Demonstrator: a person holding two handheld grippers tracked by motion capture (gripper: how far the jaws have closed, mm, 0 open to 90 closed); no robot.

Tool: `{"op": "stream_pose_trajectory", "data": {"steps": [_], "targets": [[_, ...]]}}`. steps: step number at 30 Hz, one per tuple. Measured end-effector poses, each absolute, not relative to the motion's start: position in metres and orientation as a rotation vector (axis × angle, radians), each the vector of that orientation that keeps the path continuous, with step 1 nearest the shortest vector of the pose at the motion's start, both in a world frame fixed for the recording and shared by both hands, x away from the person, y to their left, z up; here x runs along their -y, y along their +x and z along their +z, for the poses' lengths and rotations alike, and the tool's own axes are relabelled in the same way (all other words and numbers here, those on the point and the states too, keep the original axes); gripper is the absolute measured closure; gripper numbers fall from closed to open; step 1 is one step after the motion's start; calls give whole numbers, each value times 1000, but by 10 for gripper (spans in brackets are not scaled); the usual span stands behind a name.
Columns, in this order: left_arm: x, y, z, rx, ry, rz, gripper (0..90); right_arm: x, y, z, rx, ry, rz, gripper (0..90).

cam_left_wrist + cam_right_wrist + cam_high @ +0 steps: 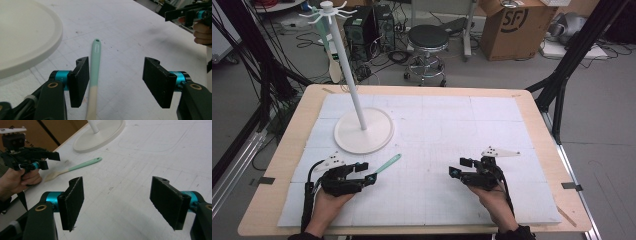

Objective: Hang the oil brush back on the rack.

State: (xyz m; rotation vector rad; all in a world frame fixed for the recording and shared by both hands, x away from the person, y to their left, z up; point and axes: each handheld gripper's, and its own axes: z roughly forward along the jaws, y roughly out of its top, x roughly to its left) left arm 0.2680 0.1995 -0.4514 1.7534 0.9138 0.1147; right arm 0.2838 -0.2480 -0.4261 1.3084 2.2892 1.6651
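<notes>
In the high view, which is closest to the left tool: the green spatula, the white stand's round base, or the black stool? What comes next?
Starting from the left tool:
1. Green spatula: lying on the mat right at the tool's tip.
2. Round base of the white stand: on the mat, just beyond the spatula.
3. Black stool: on the floor behind the table.

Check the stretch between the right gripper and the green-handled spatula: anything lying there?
Nothing. In the right gripper view, bare white mat runs from the right gripper to the spatula; the high view agrees.
</notes>
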Motion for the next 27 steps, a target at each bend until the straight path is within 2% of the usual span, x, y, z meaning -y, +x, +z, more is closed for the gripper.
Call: {"op": "stream_pose_trajectory", "data": {"steps": [5,20,27], "targets": [[-205,281,-451,-944,1770,51,424,246,284,-423,-2276,1303,1681,271],[-208,306,-447,-976,1905,-90,442,243,288,-424,-2283,1297,1679,271],[-201,306,-453,-975,1992,-78,479,244,288,-424,-2277,1305,1683,272]]}}
